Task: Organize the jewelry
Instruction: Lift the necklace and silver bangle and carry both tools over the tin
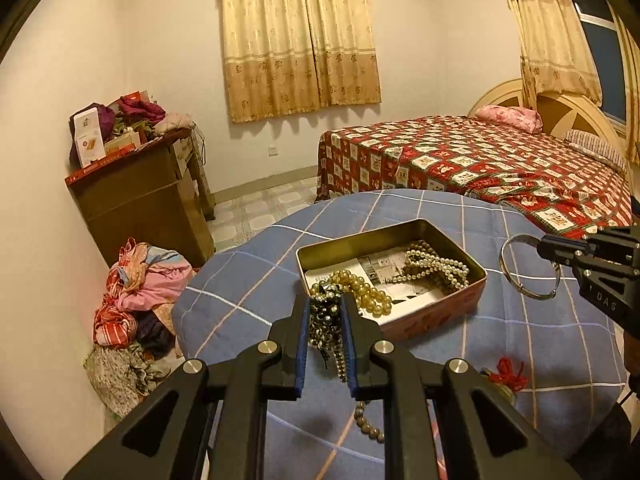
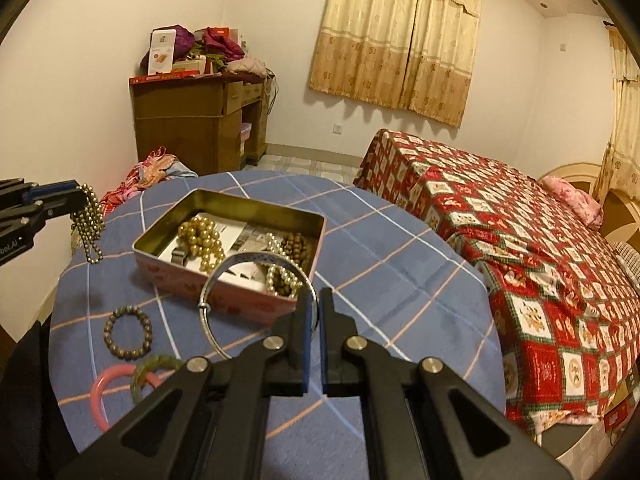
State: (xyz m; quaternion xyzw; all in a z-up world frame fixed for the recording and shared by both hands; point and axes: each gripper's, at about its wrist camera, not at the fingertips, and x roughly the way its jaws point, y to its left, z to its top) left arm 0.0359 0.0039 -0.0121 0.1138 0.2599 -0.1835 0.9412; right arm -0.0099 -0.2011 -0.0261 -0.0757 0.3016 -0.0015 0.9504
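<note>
The left gripper (image 1: 325, 322), clenched on a bunched strand of small metallic beads (image 1: 324, 328) that dangles from its pads, hangs above the near edge of a round table (image 1: 400, 208) covered in blue check cloth. The right gripper (image 2: 314, 312) pinches the rim of a thin silver bangle (image 2: 256, 304), holding it clear of the cloth. Between and just beyond the two tools sits an open pink tin (image 2: 224, 240), already holding gold beads (image 2: 202, 240) and pearl strands (image 1: 438, 266) on a printed paper lining. Below and left of the right gripper lie a brown bead bracelet (image 2: 128, 334), a green bangle (image 2: 154, 372) and a pink ring (image 2: 106, 394). A red tassel (image 1: 510, 372) lies right of the left gripper.
</note>
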